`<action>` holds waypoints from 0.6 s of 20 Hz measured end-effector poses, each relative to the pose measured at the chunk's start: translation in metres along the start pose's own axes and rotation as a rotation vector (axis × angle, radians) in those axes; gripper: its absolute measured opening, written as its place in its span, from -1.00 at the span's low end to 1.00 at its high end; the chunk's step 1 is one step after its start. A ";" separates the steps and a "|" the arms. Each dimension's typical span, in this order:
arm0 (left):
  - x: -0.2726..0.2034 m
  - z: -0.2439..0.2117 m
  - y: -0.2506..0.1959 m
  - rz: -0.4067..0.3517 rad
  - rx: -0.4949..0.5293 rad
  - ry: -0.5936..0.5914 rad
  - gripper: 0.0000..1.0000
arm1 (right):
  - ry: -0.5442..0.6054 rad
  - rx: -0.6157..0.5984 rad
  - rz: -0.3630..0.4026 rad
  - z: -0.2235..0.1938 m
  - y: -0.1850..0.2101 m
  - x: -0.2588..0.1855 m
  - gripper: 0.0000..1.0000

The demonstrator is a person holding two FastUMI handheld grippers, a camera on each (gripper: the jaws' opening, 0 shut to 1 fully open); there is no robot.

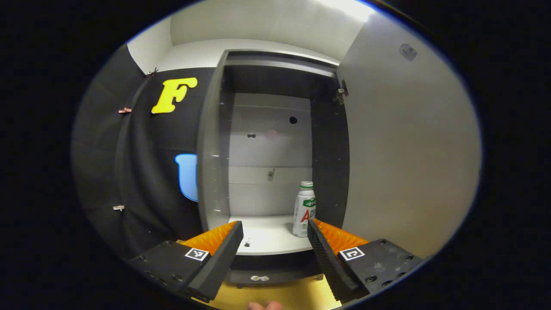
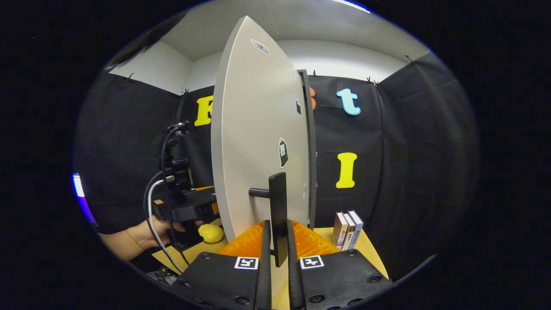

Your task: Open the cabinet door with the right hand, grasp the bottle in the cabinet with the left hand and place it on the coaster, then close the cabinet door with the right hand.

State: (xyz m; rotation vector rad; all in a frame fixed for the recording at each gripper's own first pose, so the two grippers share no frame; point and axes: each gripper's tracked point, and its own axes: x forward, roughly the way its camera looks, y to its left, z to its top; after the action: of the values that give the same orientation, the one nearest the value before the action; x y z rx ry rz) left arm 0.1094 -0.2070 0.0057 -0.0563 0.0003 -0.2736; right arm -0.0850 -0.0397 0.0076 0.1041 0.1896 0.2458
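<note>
With the right gripper [image 2: 275,241] clamped on the door handle [image 2: 278,215], the bottle [image 1: 304,209] stands upright on the cabinet [image 1: 267,239] shelf's right side, ahead-right of the spread-open left gripper [image 1: 275,241].

We read little. The bottle [image 1: 304,209] in the cabinet carries a label with a large red "A" and a green patch above it; the rest is cut off. Spines of the books [image 2: 348,229] at far right are too small to read.
</note>
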 end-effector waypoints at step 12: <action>0.156 -0.046 -0.051 -0.007 0.029 0.038 0.89 | -0.014 0.031 0.011 0.014 -0.055 -0.019 -0.70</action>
State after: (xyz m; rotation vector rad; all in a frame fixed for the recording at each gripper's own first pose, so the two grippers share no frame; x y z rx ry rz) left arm 0.2457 -0.3004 -0.0364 -0.0221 0.0336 -0.2819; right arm -0.0876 -0.0989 0.0179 0.1373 0.1788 0.2530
